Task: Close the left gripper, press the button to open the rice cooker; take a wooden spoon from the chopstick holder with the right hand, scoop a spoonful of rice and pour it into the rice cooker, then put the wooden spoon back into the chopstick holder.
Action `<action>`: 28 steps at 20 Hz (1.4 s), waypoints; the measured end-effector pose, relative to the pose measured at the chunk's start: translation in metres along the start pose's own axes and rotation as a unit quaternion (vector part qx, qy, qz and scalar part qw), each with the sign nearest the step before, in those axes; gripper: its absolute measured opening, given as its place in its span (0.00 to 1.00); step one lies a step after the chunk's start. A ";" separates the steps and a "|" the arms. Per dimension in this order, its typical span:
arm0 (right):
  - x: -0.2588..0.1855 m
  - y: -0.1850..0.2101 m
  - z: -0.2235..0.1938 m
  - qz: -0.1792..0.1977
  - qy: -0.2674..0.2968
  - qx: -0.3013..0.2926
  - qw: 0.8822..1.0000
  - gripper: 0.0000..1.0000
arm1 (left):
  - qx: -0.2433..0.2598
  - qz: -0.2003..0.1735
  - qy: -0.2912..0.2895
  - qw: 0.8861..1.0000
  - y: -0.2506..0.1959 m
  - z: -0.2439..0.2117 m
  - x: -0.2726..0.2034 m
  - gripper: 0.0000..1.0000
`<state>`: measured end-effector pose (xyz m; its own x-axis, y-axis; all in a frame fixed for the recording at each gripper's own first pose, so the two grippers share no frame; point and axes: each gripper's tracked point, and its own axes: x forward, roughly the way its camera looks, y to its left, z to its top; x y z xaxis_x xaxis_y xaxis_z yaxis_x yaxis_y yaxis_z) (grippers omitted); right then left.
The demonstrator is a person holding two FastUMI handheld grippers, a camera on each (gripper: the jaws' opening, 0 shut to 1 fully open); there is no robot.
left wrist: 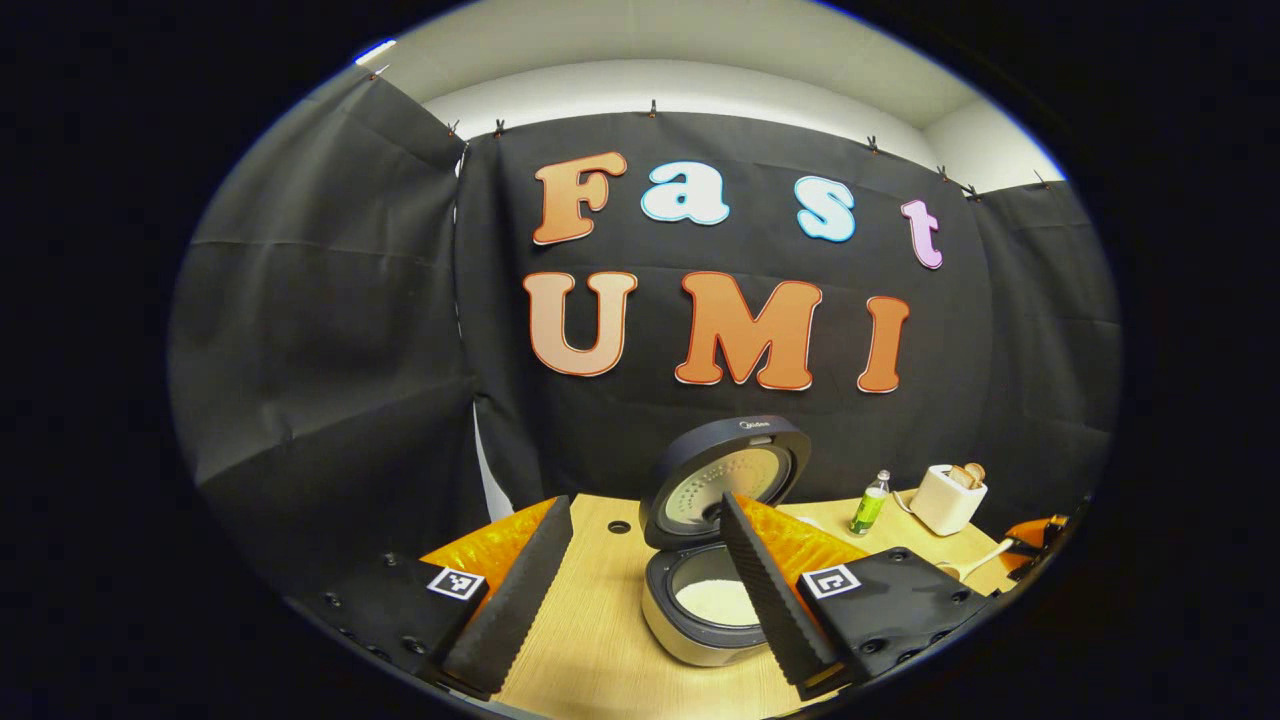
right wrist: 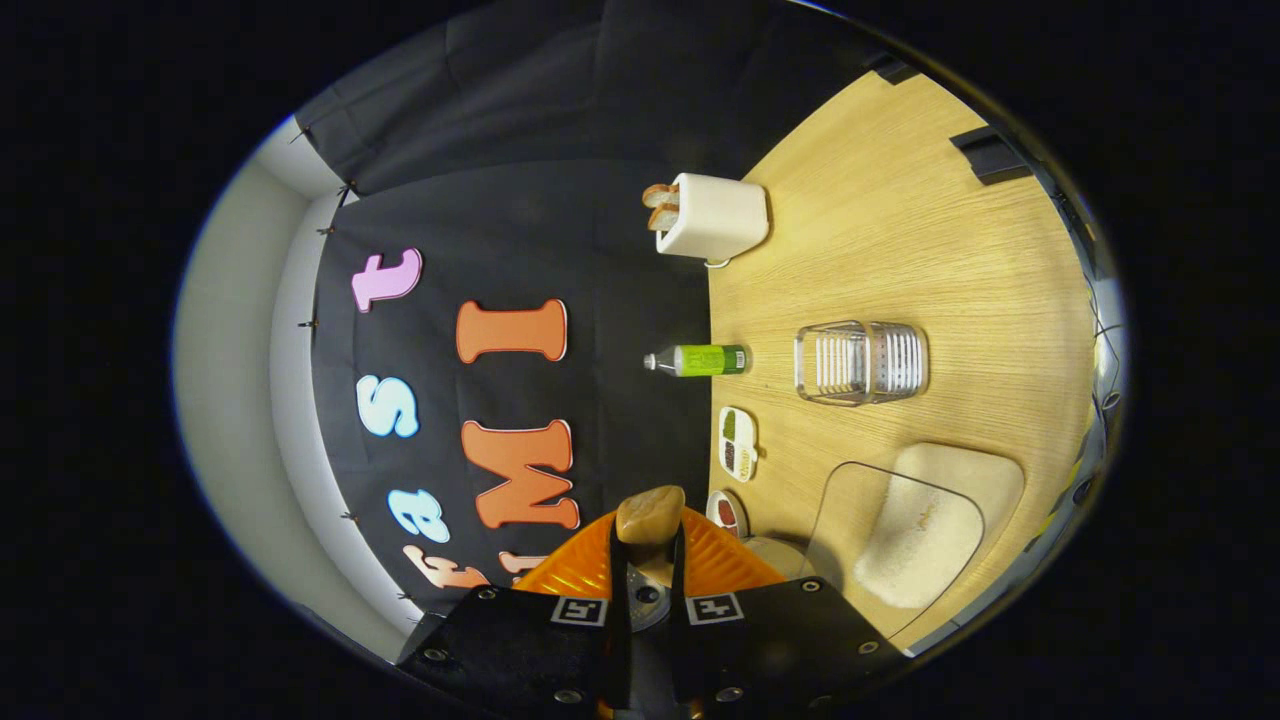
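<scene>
Wooden spoon (right wrist: pixel 650 515) clamped in right gripper (right wrist: pixel 648 560); light, stiff, smooth.
Held by handle, near rice tray (right wrist: pixel 925 520); left gripper (left wrist: pixel 640 570) fingers apart before open rice cooker (left wrist: pixel 715 530).

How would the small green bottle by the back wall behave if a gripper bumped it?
The bottle stands upright, tall and narrow, on the table, so it would probably tip rather than slide. Its round body would likely roll once down. It looks plastic, so probably light.
</scene>
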<state>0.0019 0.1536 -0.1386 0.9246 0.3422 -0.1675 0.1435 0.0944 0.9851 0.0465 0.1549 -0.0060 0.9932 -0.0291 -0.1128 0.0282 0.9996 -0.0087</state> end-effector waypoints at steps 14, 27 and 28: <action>0.071 0.102 -0.063 0.031 0.063 -0.025 0.997 0.14 | -0.010 0.029 -0.010 0.999 0.018 -0.004 -0.013 1.00; 0.139 0.111 -0.134 0.029 0.081 -0.115 0.990 0.14 | 0.011 0.052 -0.017 0.998 0.052 -0.003 -0.013 1.00; 0.142 0.110 -0.137 0.029 0.083 -0.122 0.989 0.14 | 0.011 0.052 -0.017 0.998 0.054 -0.005 -0.012 1.00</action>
<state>0.1009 0.3411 -0.0597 0.8556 0.4996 -0.1357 -0.0148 0.2856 0.9582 0.0355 0.2096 -0.0097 0.9941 0.0741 -0.0787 -0.0725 0.9971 0.0229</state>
